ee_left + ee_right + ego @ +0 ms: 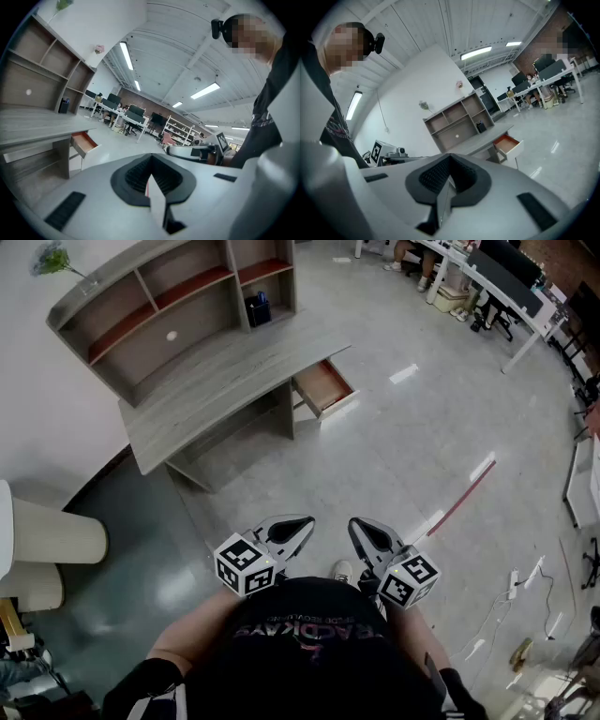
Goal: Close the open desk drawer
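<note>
The open drawer [323, 387] juts from the counter's [216, 381] right end, at twelve o'clock in the head view, well apart from both grippers. The left gripper [302, 523] and right gripper [357, 527] hover side by side at six o'clock by the person's torso [300, 652], tilted slightly downward. Both have their fingers together and empty.

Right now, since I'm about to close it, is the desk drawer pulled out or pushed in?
Pulled out. The drawer juts from under the desk, its reddish-brown inside exposed in all three views.
</note>
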Available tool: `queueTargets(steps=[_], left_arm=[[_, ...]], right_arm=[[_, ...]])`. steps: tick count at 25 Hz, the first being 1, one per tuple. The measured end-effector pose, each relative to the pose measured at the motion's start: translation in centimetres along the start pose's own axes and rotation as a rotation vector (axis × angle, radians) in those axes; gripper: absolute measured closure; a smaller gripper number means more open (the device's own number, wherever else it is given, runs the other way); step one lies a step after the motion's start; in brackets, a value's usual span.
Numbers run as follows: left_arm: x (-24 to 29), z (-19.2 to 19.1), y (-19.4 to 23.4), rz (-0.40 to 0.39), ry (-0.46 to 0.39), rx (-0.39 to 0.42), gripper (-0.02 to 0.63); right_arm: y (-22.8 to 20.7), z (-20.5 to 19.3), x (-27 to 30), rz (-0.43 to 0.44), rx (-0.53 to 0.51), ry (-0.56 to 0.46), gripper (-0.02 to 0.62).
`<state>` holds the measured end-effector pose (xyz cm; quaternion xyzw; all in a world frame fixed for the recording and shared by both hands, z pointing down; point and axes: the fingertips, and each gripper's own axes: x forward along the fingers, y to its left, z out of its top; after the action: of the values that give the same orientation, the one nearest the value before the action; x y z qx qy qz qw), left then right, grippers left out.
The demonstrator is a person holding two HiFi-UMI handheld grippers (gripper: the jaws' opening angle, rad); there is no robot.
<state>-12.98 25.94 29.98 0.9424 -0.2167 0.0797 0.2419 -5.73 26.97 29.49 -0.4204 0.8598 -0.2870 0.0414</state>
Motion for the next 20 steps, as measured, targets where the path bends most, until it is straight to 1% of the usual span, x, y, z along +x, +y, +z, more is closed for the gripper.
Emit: queueTargets(steps=[9, 13, 16, 20], left_arm=[[0.09, 0.23, 0.06, -0.003, -0.006, -0.011, 0.595], [0.10, 0.07, 0.03, -0.001, -0.004, -0.016, 0.595], [0.09, 0.04, 0.33, 0.004, -0.004, -0.023, 0.595], [0.11, -0.08, 0.46, 0.019, 0.004, -0.007, 0.595]], right_arm=[[-0.09, 0.19, 0.07, -0.004, 0.001, 0.001, 0.585], [0.05, 0.54, -0.05, 0.017, 0.015, -0.023, 0.584], [0.08, 0.51, 0.13, 0.026, 0.008, -0.017, 0.584], [-0.19, 0.55, 0.03, 0.020, 0.001, -0.010, 0.584]])
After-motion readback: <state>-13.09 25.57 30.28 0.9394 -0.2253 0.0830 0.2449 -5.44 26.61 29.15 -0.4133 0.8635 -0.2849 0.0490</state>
